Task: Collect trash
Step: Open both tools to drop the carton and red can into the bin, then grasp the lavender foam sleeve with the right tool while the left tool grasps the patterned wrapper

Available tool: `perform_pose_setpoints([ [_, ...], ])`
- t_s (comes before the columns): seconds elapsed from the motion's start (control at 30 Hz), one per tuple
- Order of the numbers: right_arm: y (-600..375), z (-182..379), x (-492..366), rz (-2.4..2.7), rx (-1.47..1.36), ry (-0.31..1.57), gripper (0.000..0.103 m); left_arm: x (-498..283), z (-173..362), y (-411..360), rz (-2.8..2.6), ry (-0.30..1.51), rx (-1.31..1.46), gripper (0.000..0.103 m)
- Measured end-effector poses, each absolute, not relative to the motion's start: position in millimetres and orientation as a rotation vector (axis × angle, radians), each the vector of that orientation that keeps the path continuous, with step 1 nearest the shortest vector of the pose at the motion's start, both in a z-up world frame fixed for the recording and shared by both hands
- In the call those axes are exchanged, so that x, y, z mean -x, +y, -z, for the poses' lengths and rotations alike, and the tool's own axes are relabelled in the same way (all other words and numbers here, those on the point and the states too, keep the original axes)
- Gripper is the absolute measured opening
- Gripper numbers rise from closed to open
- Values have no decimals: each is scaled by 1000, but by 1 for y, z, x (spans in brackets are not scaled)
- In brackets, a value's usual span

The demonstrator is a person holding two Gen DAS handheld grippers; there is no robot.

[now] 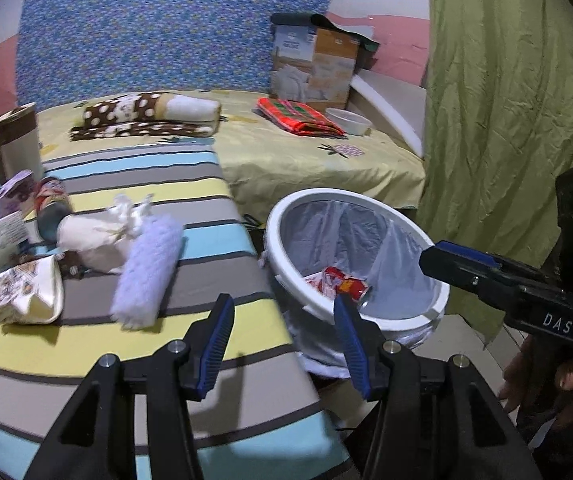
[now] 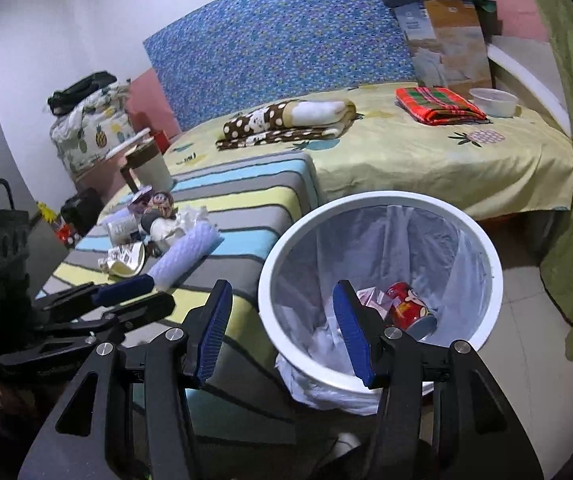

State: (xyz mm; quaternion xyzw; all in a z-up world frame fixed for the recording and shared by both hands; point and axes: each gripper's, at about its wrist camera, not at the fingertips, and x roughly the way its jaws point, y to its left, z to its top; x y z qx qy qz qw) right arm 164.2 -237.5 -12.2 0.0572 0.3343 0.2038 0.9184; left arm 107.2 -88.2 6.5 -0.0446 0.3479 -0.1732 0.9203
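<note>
Trash on table: crumpled wrappers [image 1: 26, 294], a cream cloth bundle [image 1: 94, 240], a lavender fuzzy roll [image 1: 148, 272] and a small printed can [image 1: 52, 204] lie clustered on the striped table [image 1: 214, 208], well apart from my tongs
Trash in bin: a red can [image 2: 410, 308] and scraps of wrapper sit at the bottom of the white bin [image 2: 366, 204], which is lined with a clear bag and stands on the floor just beside the table's edge
Left tongs [image 1: 284, 346]: my blue pads stand wide apart with nothing between them; they hang over the table's near corner beside the bin's rim, touching neither
Right tongs [image 2: 282, 330]: spread wide too, gripping nothing; one pad shows over the bin's mouth, the other over the table's edge
Each from the other: my right tongs reach in over the bin's far rim in the left view; my left tongs lie low over the table in the right view
Behind: a bed [image 1: 286, 152] with a yellow sheet carries folded blankets, a cardboard box [image 1: 314, 64] and a white bowl [image 1: 348, 120]
</note>
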Motion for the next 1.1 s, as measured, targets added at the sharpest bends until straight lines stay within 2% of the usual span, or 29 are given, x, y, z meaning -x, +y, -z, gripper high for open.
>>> perform_pose_setpoints([
  [1.1, -148, 19, -171, -573, -45, 767, 55, -75, 6, 29, 36, 707, 172, 54],
])
